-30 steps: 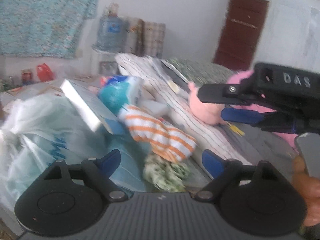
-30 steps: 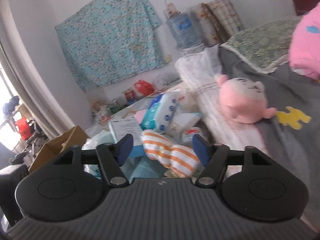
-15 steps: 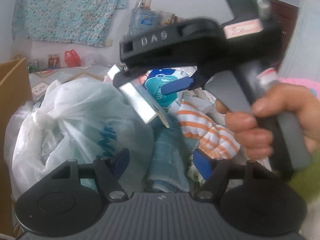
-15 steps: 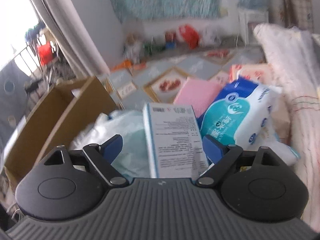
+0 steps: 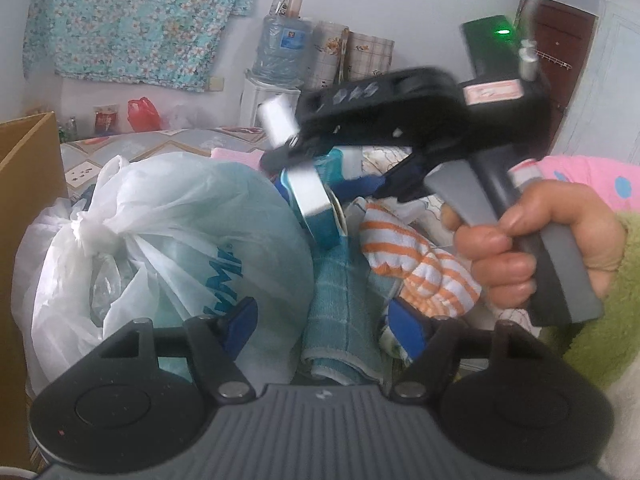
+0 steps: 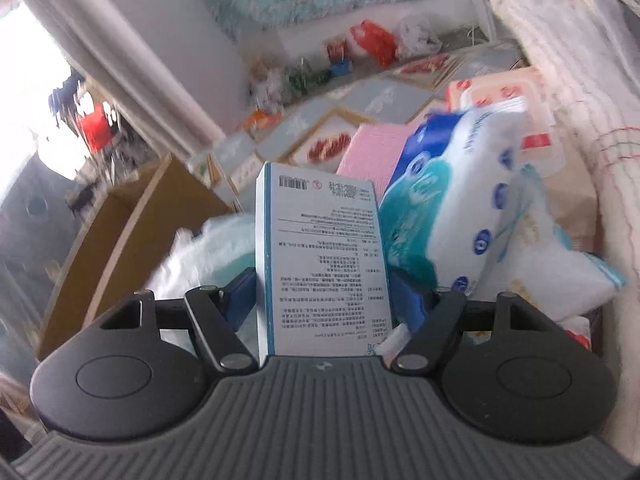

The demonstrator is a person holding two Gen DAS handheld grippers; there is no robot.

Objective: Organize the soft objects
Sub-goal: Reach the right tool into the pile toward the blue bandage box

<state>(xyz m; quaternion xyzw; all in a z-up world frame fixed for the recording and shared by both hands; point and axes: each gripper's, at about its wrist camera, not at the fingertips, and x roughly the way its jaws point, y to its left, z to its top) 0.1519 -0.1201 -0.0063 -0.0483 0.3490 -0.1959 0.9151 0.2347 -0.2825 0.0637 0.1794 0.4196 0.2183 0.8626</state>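
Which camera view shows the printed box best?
The right wrist view: the printed box faces the camera between the closing right tool. The left wrist view shows only its blurred edge.

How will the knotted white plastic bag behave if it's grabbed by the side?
Probably floppy: the plastic bag has thin, creased, see-through film that would bunch rather than lift cleanly. Likely light for its bulk, since soft pale contents show through. The film looks glossy, so a side pinch may slip; the knot seems the firmer hold.
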